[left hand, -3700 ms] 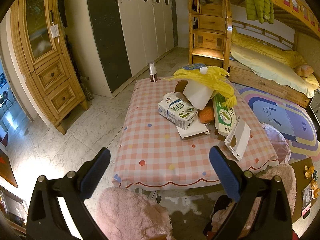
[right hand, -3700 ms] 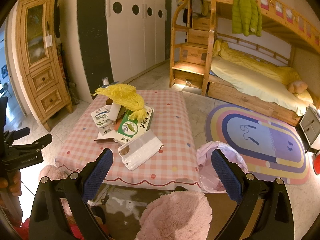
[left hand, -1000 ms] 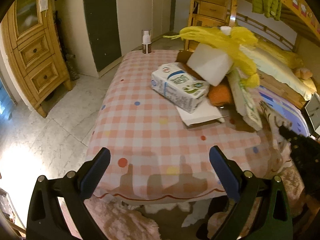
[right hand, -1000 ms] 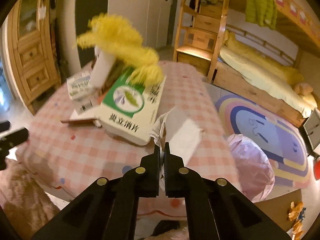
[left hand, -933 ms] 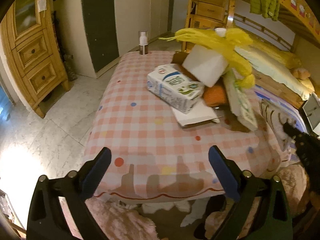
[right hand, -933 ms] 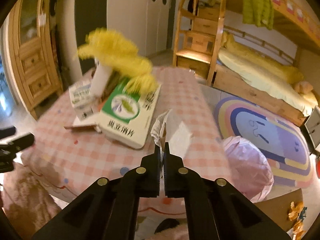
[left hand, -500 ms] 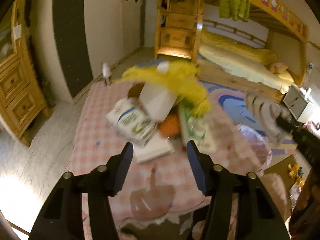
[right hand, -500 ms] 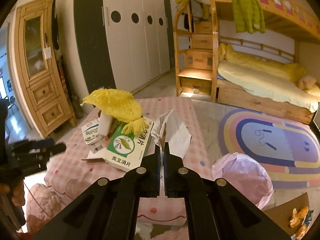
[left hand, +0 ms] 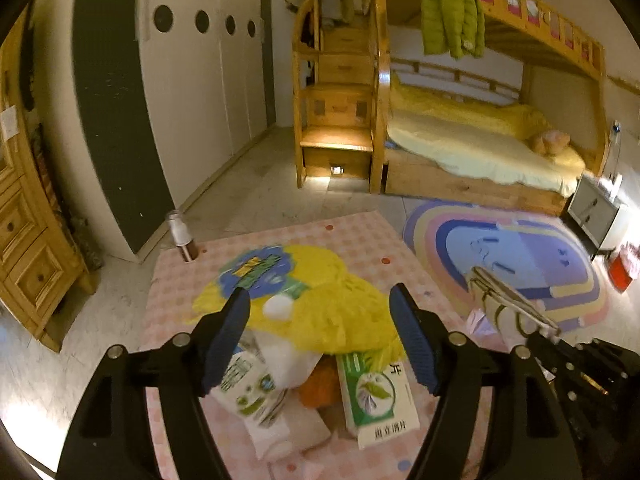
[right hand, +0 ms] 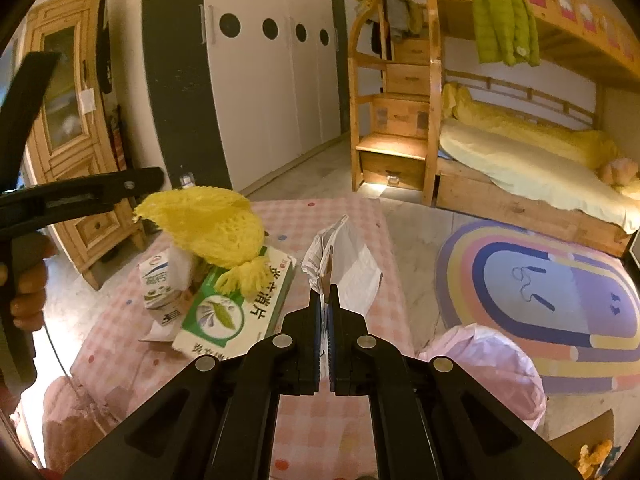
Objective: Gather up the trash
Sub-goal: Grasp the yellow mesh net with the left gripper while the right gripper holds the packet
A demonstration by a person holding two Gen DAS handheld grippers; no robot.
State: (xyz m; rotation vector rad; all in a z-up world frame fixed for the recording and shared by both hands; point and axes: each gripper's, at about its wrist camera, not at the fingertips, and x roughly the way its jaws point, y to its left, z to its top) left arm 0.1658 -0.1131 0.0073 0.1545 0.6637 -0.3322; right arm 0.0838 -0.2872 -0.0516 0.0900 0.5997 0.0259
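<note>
My right gripper (right hand: 325, 294) is shut on a white paper bag (right hand: 344, 264) and holds it up above the pink checked table (right hand: 344, 212); the bag also shows in the left wrist view (left hand: 496, 300). My left gripper (left hand: 320, 336) is open and empty, high above a trash pile: a yellow net (left hand: 320, 304), a milk carton (left hand: 244, 392), a green and white box (left hand: 376, 396). The pile shows in the right wrist view too, with the net (right hand: 208, 224), carton (right hand: 158, 284) and box (right hand: 236, 308).
A pink trash bag (right hand: 492, 364) stands open on the floor right of the table. A small bottle (left hand: 182, 236) stands on the table's far corner. A rainbow rug (right hand: 552, 300), a bunk bed (right hand: 520, 168) and a wooden cabinet (right hand: 76, 152) surround the table.
My right gripper closed on the white paper bag and lifted it off the table. My left gripper rose high over the pile and its fingers narrowed while staying open.
</note>
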